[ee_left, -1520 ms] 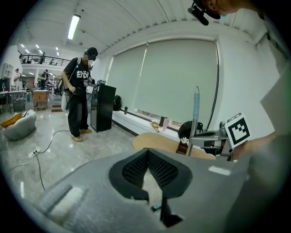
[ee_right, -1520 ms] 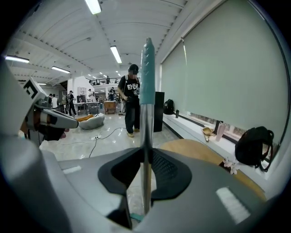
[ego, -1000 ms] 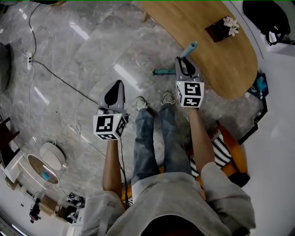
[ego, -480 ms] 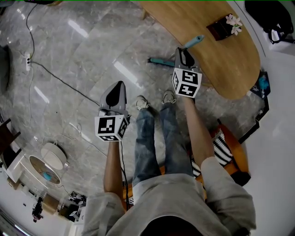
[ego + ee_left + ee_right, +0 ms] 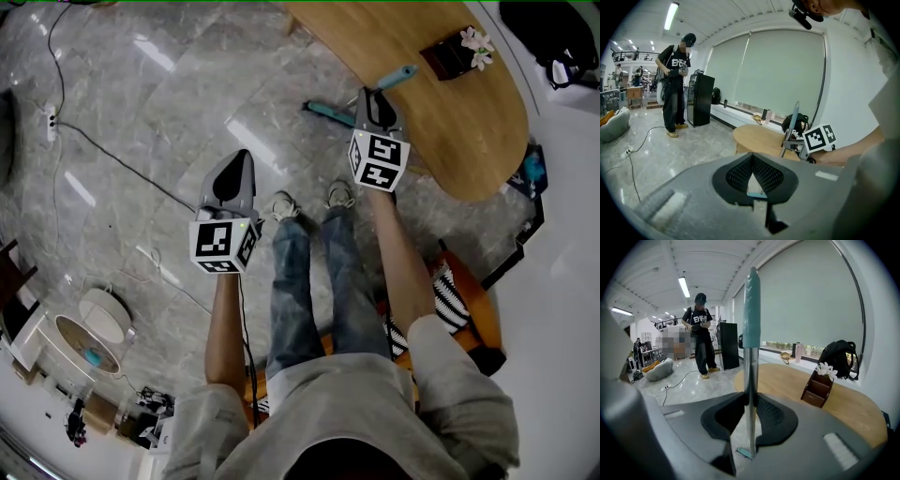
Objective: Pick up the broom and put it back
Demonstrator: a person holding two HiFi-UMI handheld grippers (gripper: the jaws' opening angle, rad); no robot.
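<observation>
Marble floor (image 5: 141,122) beside the wooden table (image 5: 450,122): broom (image 5: 330,112) gripped, not yet put back.
Your right gripper (image 5: 375,101) is clamped on the broom's metal pole below the teal grip. The broom stands near upright at 1 o'clock from your shoes, its teal head low by the table edge. Your left gripper (image 5: 234,178) hangs at 10 o'clock, jaws together on nothing. The pick-up looks done; you have yet to carry the broom to its place and release it, and no view shows that place.
</observation>
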